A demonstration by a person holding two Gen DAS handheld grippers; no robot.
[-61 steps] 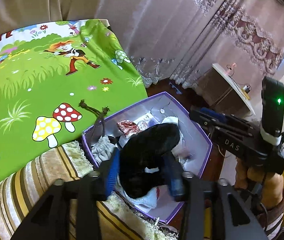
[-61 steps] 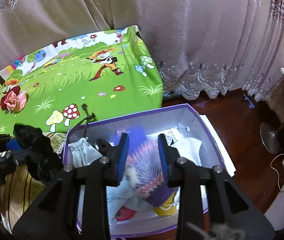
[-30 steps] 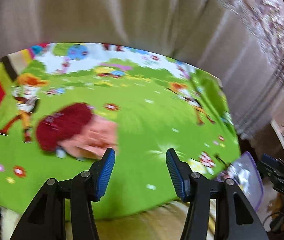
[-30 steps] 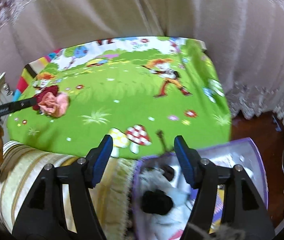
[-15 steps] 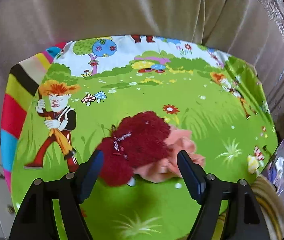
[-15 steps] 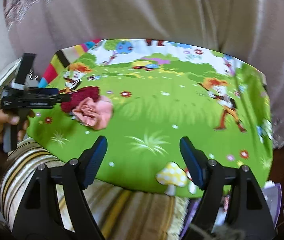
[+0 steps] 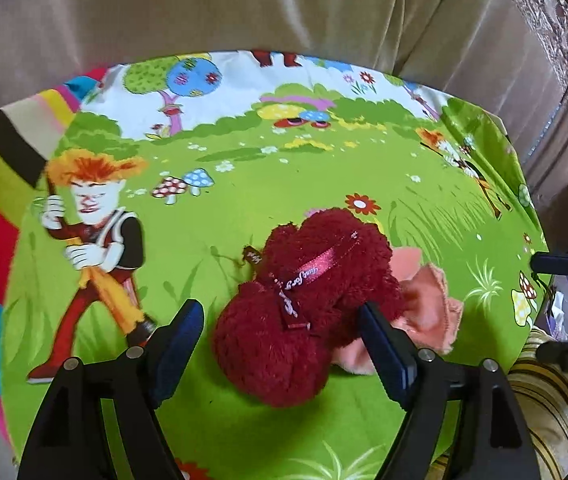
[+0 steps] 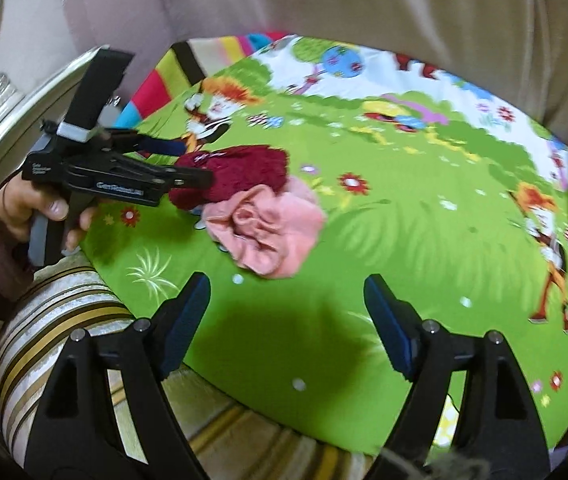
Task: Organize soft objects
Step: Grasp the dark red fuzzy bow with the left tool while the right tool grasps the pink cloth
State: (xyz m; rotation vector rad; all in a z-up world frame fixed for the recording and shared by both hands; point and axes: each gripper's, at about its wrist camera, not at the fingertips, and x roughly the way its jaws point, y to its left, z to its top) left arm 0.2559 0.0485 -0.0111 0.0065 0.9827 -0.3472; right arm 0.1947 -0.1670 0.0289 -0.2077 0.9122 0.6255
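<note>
Straddling the dark red plush bundle (image 7: 304, 304), the left gripper (image 7: 281, 330) has its fingers spread wide, one on each side of it, neither clearly pressing in. The bundle lies on the green cartoon blanket (image 7: 223, 208), long axis running from 7 toward 1 o'clock, ribbon along its top. A pink cloth (image 7: 428, 308) touches it at 3 o'clock. The right gripper (image 8: 288, 320) hangs parted and empty over bare blanket, the pink cloth at its 11 o'clock. Open blanket stretches toward 12 o'clock; the striped cushion edge (image 8: 59, 312) lies at 8 o'clock.
</note>
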